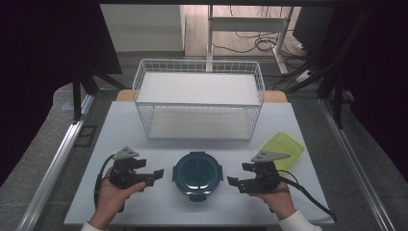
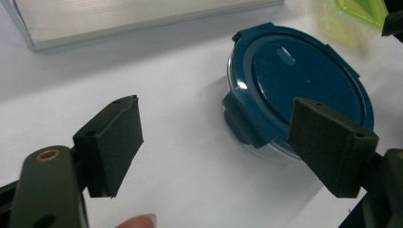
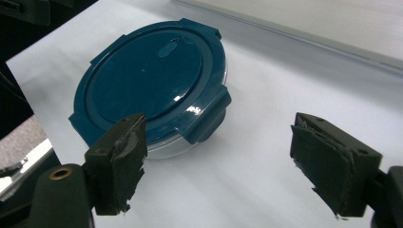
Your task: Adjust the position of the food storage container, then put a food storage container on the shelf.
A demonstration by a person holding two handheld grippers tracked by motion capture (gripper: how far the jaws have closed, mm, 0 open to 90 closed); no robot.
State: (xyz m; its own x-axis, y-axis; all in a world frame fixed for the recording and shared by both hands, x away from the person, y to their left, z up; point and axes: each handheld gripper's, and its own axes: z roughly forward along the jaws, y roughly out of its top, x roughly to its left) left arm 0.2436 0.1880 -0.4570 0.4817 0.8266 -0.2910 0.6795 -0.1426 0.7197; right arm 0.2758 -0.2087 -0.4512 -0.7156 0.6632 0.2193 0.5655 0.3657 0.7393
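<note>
We log the left gripper [image 1: 153, 176] at the left of the white surface [image 1: 144, 207], held in the person's left hand [image 1: 113, 197], jaws spread wide with nothing between them, aimed toward the centre.

Just right of it, apart from the jaws, the round glass container with a dark blue plastic clip-on lid [image 1: 197, 173] sits flat on the surface near the front edge, midway between the two grippers. Being round, it has no long axis we can name. In the high view, one latch tab faces the person and the others sit at the left, right and far sides. The lid is seated and all visible tabs are folded down over the clear glass wall. A small oval vent mark shows on the lid top in both gripper views. The lid is glossy, catching highlights.

The right gripper [image 1: 235, 183], in the right hand [image 1: 279, 199], is likewise wide open and empty, pointed at the container without touching it.

Behind stands a white wire basket rack [image 1: 199, 98]; at far right a yellow-green translucent plastic lid [image 1: 284, 148] lies on the surface.
</note>
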